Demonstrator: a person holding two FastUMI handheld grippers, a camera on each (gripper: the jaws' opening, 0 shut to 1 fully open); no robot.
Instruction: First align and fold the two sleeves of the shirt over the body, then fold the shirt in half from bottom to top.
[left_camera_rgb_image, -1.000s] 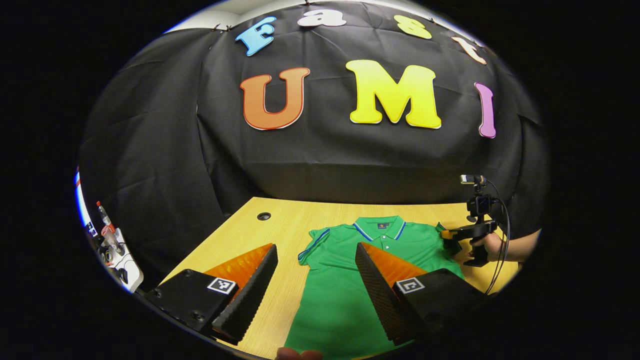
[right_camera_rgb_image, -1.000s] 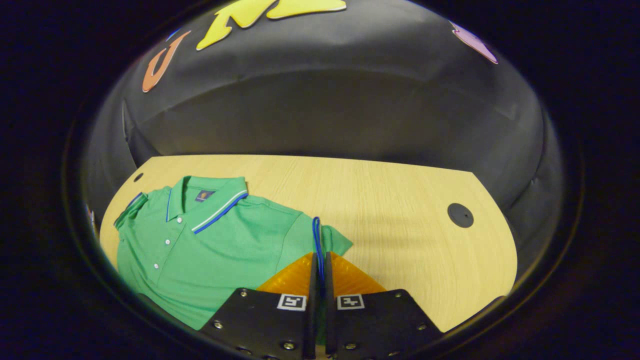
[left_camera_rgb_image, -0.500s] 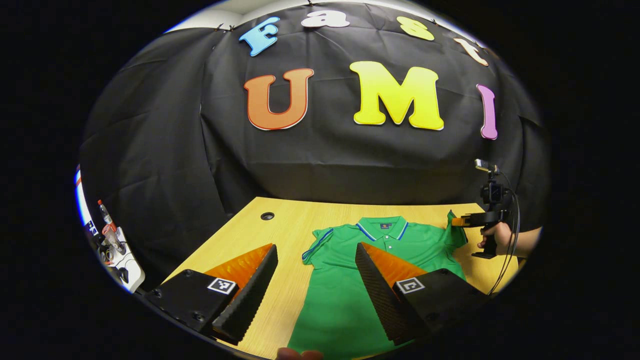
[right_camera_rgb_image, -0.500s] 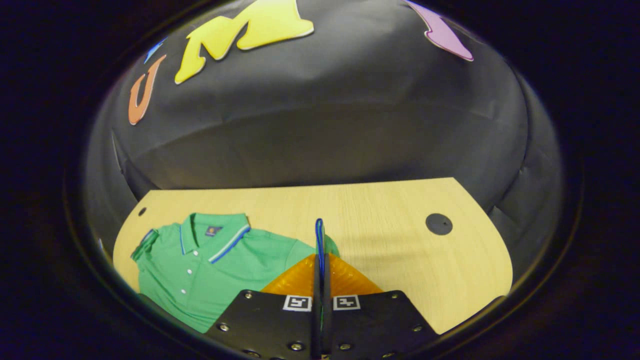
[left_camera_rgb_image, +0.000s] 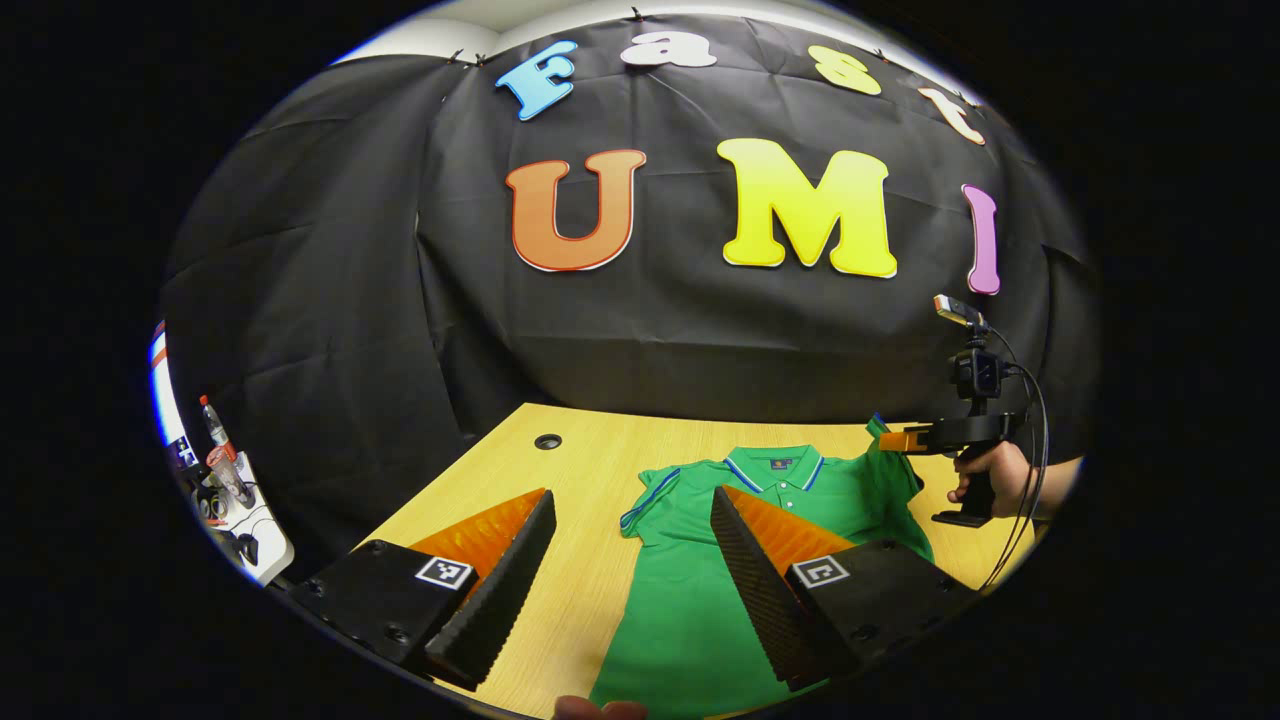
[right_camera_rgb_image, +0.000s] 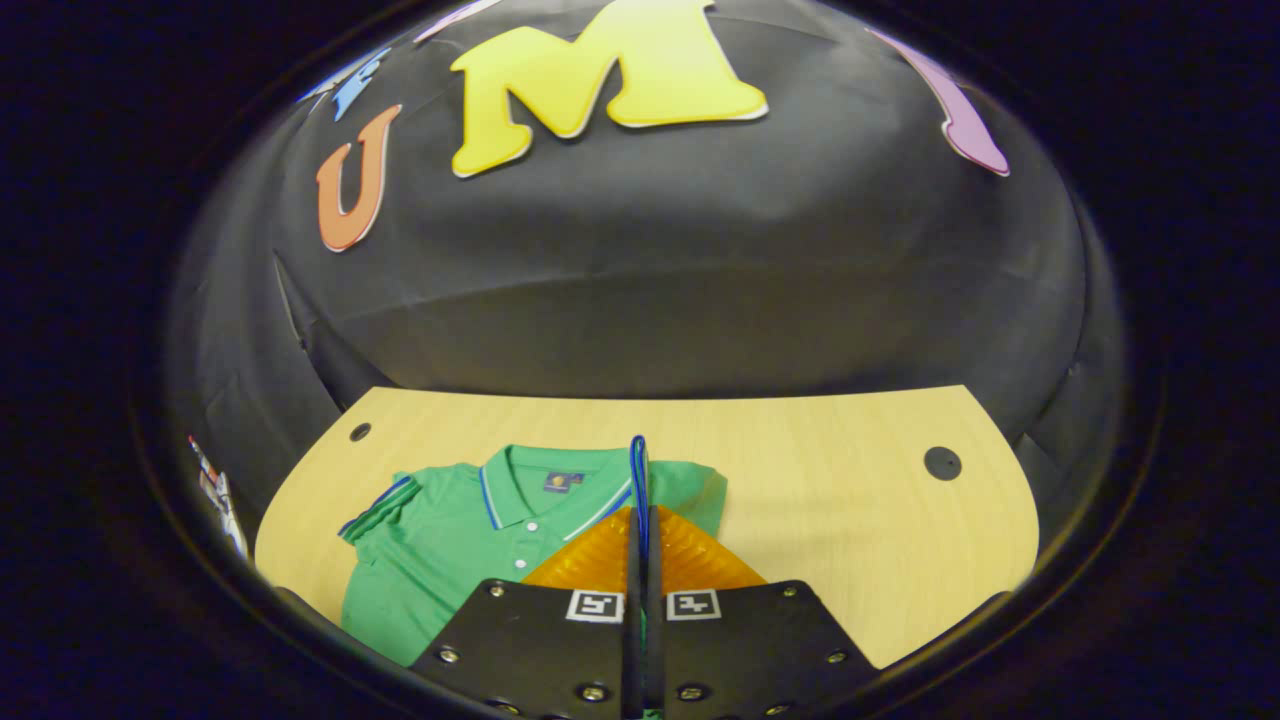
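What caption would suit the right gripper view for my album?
The right tool pinches the green polo shirt's blue-trimmed sleeve edge, lifted above the wooden table.

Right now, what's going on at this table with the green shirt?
A person is folding a green polo shirt on a wooden table with a gripper in each hand. The right gripper is shut on the edge of one sleeve and holds it lifted off the table, over the shirt's side. The left gripper is open above the other side, holding nothing. The far sleeve lies flat, not yet folded.
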